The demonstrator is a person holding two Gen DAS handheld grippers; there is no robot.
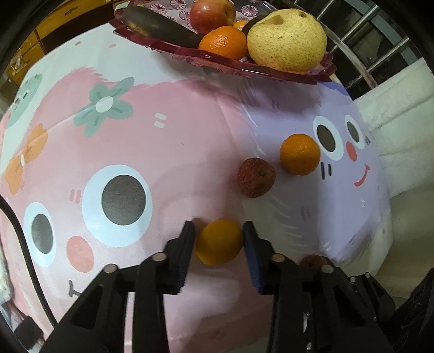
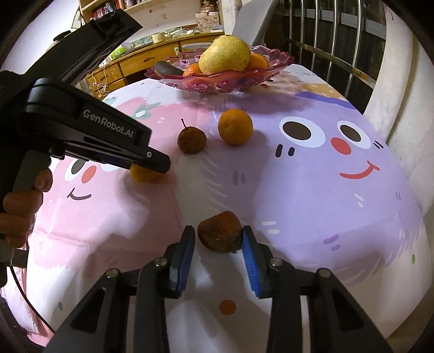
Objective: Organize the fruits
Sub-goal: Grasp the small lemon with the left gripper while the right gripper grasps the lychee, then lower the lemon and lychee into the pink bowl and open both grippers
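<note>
Dish (image 1: pixel 312 74), far: pear (image 1: pixel 286 40), apple (image 1: pixel 211 13), oranges. Left gripper (image 1: pixel 219 244) clamps near orange (image 1: pixel 218 243); right gripper (image 2: pixel 218 239) clamps brown fruit (image 2: pixel 219 230).

Both grippers are showing black angular frames with silver screws; the right gripper (image 2: pixel 218 245) is wearing blue ribbed pads. The left gripper (image 1: pixel 219 243) is bearing white "GenRobot.AI" lettering and trailing what looks like a black cable.

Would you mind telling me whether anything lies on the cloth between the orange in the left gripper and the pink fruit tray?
Nothing blocks it. The left gripper is shut on the orange; bare tablecloth runs up to the pink tray. A shrivelled brown fruit and a second orange lie off to the right of that line.
</note>
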